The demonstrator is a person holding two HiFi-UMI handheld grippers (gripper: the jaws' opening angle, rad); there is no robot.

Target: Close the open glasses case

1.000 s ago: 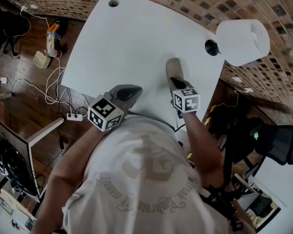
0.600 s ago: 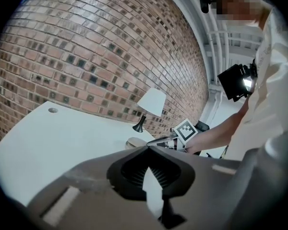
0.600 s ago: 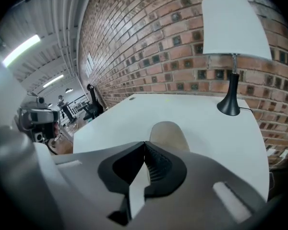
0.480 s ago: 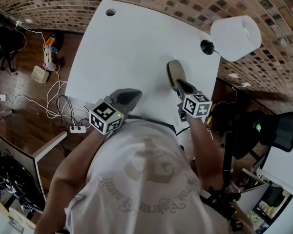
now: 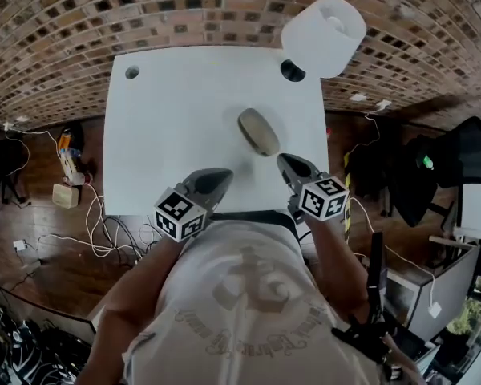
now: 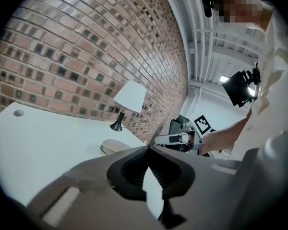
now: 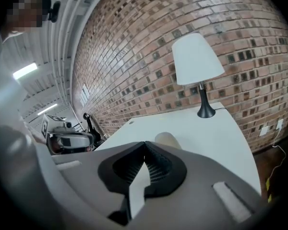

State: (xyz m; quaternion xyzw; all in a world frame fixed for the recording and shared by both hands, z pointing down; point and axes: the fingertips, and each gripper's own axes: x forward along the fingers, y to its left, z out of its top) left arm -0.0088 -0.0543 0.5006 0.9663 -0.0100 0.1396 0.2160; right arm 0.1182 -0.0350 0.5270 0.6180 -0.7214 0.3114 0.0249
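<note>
step: closing looks done | glasses case [image 5: 259,131] lid down, 11 o'clock of right gripper [image 5: 287,161] | left gripper [image 5: 223,173] and right both closed, empty | next: probably just confirm it is latched

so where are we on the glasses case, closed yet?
Done: the glasses case looks closed, a single rounded shell lying flat on the table.
In hand: nothing. The left gripper and right gripper are both shut and empty, near the table's front edge and apart from the case.
Left: nothing visible; the latch cannot be checked from here.
</note>
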